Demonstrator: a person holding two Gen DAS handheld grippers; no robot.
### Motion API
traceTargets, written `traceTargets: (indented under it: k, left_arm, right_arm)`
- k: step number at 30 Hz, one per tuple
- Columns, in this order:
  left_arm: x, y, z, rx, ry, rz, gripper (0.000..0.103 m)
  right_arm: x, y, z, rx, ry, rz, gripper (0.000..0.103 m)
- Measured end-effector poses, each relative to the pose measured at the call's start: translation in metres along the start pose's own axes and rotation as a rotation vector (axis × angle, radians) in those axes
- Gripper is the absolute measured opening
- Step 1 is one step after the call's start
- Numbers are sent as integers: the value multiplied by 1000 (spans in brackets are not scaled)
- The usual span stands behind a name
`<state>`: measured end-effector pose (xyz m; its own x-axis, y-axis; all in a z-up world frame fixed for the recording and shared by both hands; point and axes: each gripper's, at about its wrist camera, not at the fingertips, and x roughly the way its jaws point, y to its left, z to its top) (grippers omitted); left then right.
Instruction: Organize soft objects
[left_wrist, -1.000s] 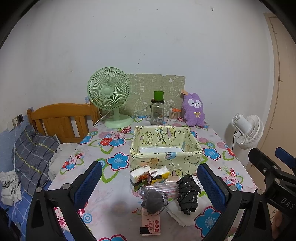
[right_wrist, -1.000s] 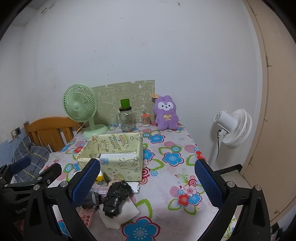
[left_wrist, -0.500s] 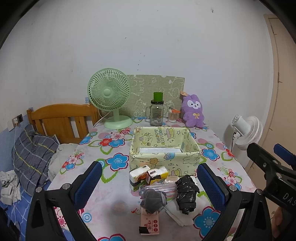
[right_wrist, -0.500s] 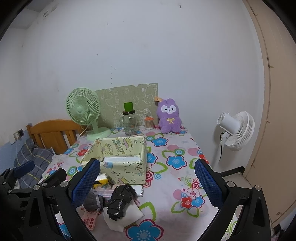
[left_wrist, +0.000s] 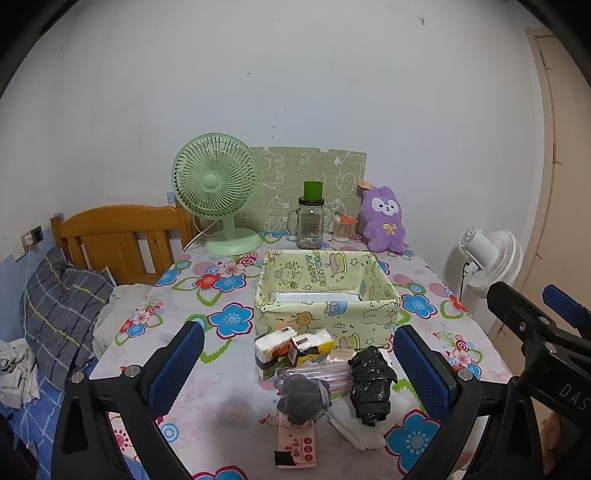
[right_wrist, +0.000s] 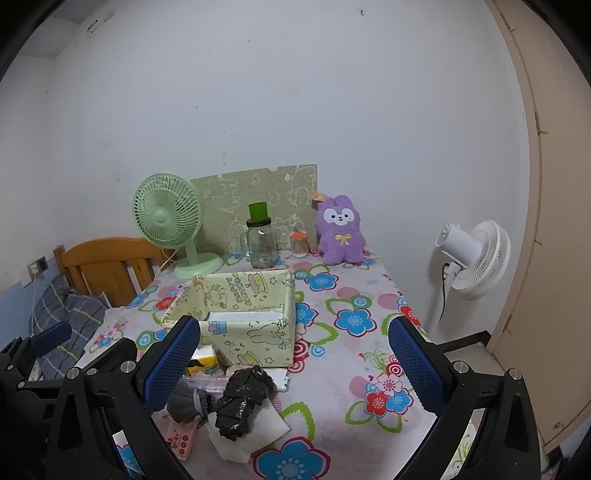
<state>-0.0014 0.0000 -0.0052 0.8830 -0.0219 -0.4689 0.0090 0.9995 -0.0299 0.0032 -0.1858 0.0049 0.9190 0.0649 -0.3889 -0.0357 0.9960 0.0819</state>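
Both grippers above the near edge of the flowered surface (left_wrist: 229, 373), fingers spread wide and empty.

Left gripper (left_wrist: 295, 365) frames a gray sock (left_wrist: 304, 395) and black bag (left_wrist: 371, 384) on white cloth (right_wrist: 251, 428); right gripper (right_wrist: 291, 362) faces bare cloth rightward. Behind them, touching tissue packs (left_wrist: 291, 347), stands the open fabric box (left_wrist: 325, 295); fan (left_wrist: 218, 192), jar (left_wrist: 310, 221) and purple plush (left_wrist: 384, 218) line the far edge.

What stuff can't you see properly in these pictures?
- Fabric box: left wrist view, most of its floor is hidden by its own front wall.
- Tissue packs: right wrist view, partly covered by the right tongs.
- Clear packet: left wrist view, grey cloth and black bag lie over it.
- Jar label: both views, too small to read.
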Motion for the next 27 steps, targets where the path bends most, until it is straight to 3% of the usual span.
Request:
traceTargets:
  k: [14,27]
  left_arm:
    - [8,0,-14,-16,0,10,101]
    - [34,8,-32,-32,80,-15,97]
  right_arm:
    - [9,6,-11,0,-5,34,103]
    - [29,14,-27,-6,44,37,103]
